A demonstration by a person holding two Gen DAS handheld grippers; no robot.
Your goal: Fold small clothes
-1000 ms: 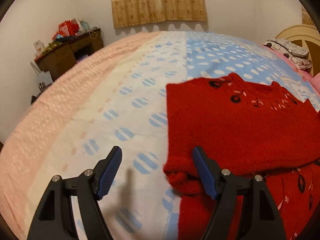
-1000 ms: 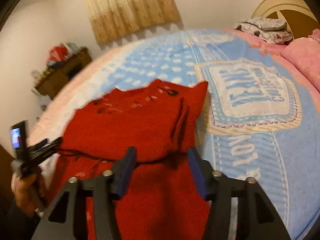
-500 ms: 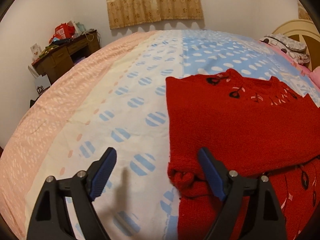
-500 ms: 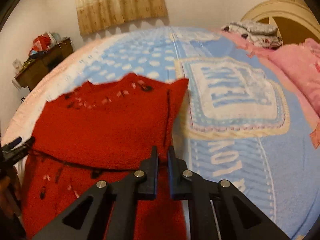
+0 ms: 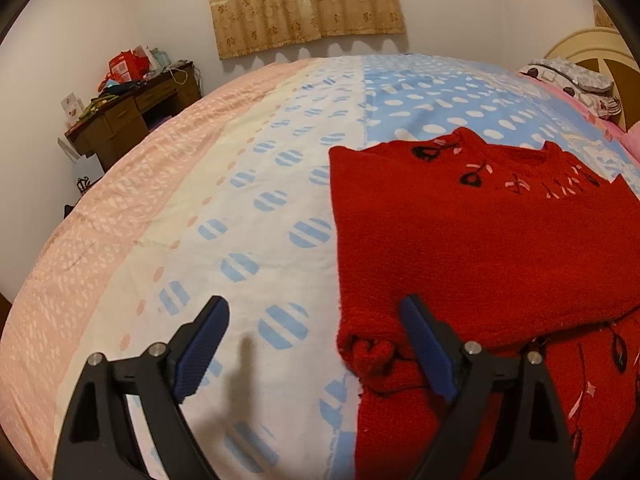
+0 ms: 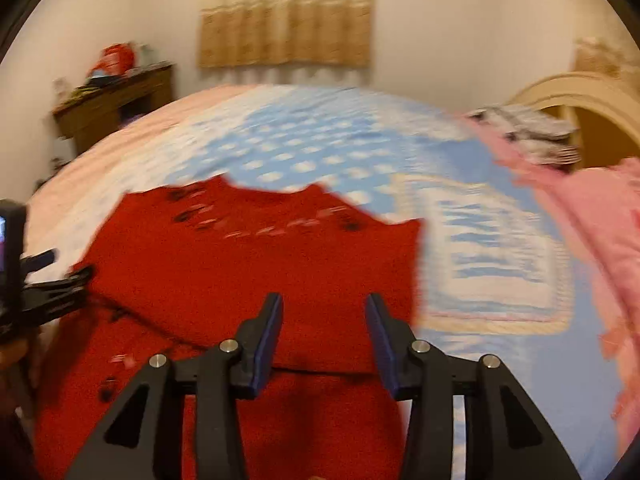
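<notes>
Opening up again after a quick pinch, the right gripper (image 6: 324,336) lets go; the left gripper (image 5: 316,348) spreads too, empty. Red sweater (image 5: 480,240) lies half-folded mid-bed (image 5: 240,184).

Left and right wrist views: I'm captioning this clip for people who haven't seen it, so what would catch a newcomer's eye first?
The fuzzy red knitted sweater with black and pink embroidery, folded over on itself, dominates the middle of the bed. Under it spreads the pastel quilt with blue dotted panels and a pink border. In the foreground, the left gripper straddles the sweater's near-left corner and the right gripper hovers over its fold; both have opening jaws, gripping nothing.
</notes>
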